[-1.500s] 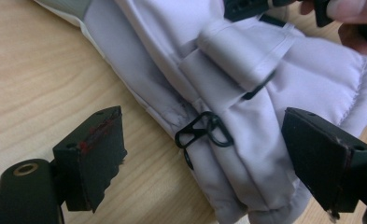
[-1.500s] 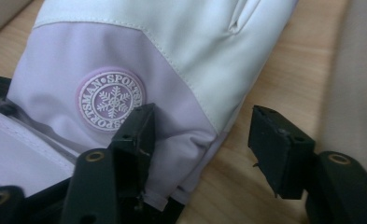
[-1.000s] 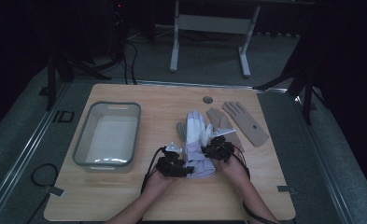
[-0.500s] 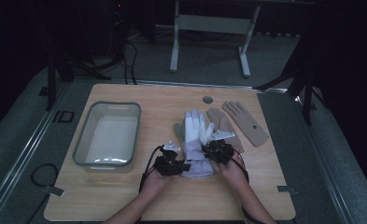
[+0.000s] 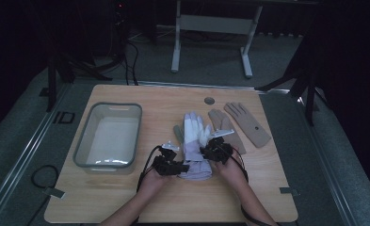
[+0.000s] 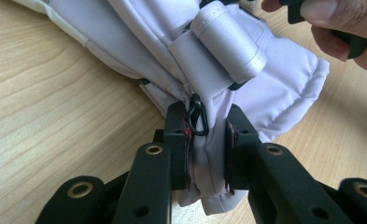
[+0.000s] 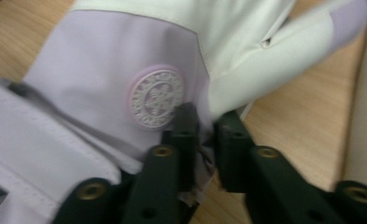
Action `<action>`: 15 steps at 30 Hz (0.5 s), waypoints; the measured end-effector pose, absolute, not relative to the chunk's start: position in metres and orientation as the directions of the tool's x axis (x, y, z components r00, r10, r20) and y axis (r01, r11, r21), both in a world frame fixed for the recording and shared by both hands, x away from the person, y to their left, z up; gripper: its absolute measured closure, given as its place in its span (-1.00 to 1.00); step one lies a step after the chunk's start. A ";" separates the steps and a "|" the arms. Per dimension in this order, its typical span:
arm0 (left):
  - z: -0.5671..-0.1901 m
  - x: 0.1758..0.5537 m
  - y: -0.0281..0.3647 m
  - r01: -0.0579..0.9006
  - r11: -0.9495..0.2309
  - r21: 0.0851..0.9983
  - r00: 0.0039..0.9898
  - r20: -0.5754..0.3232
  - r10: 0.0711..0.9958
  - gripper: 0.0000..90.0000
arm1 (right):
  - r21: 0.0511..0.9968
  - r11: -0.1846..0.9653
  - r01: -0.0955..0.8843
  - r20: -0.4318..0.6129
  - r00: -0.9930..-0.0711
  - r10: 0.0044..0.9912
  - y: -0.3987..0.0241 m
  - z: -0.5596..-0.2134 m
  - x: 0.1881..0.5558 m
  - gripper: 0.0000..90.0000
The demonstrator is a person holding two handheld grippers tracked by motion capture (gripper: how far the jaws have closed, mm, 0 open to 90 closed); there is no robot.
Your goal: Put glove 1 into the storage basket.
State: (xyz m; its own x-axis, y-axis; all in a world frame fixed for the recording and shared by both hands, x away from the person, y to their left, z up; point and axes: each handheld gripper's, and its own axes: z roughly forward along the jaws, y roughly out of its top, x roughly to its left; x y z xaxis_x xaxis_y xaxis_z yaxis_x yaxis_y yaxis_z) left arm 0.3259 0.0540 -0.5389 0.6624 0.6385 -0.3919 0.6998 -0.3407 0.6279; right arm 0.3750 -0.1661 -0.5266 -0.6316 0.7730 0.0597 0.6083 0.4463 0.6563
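A white and lilac glove (image 5: pixel 192 141) lies flat mid-table, fingers pointing away. My left gripper (image 5: pixel 183 167) sits at its cuff. In the left gripper view its jaws have just been closing, and the left gripper (image 6: pixel 207 119) pinches the lilac cuff fabric (image 6: pixel 274 88) beside a small black clip (image 6: pixel 197 114). My right gripper (image 5: pixel 205 151) is at the glove's right edge. There the right gripper (image 7: pixel 204 121) has glove fabric pinched near a round embossed badge (image 7: pixel 157 96); its jaws have just been opening a little, with the fabric still between them.
A grey plastic bin (image 5: pixel 84 141) stands at the left of the wooden table (image 5: pixel 126 202). Two tan gloves (image 5: pixel 248 123) (image 5: pixel 222 125) lie to the right of the lilac one. A small round disc (image 5: pixel 209 100) sits near the far edge. The person's other hand (image 6: pixel 344 28) shows beyond the cuff.
Hardly anything differs: both hands stay at the glove's near end, and the glove lies in the same place.
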 end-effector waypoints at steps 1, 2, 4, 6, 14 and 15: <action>-0.539 0.326 0.054 0.700 -0.344 0.626 0.664 -0.392 0.636 0.68 | 0.648 0.434 0.626 0.088 -0.627 0.774 -0.168 -0.527 0.378 0.54; -0.539 0.327 0.055 0.699 -0.348 0.624 0.666 -0.391 0.636 0.68 | 0.636 0.422 0.646 0.113 -0.619 0.778 -0.170 -0.528 0.382 0.34; -0.540 0.327 0.056 0.695 -0.357 0.624 0.672 -0.387 0.631 0.68 | 0.607 0.388 0.693 0.177 -0.595 0.784 -0.176 -0.531 0.390 0.22; -0.540 0.328 0.057 0.695 -0.362 0.622 0.674 -0.388 0.628 0.68 | 0.601 0.394 0.696 0.208 -0.612 0.763 -0.177 -0.533 0.393 0.37; -0.542 0.330 0.061 0.692 -0.366 0.622 0.680 -0.394 0.618 0.68 | 0.579 0.393 0.714 0.282 -0.628 0.726 -0.177 -0.537 0.398 0.68; -0.542 0.330 0.061 0.692 -0.367 0.621 0.681 -0.394 0.617 0.68 | 0.579 0.394 0.714 0.276 -0.626 0.730 -0.176 -0.536 0.397 0.73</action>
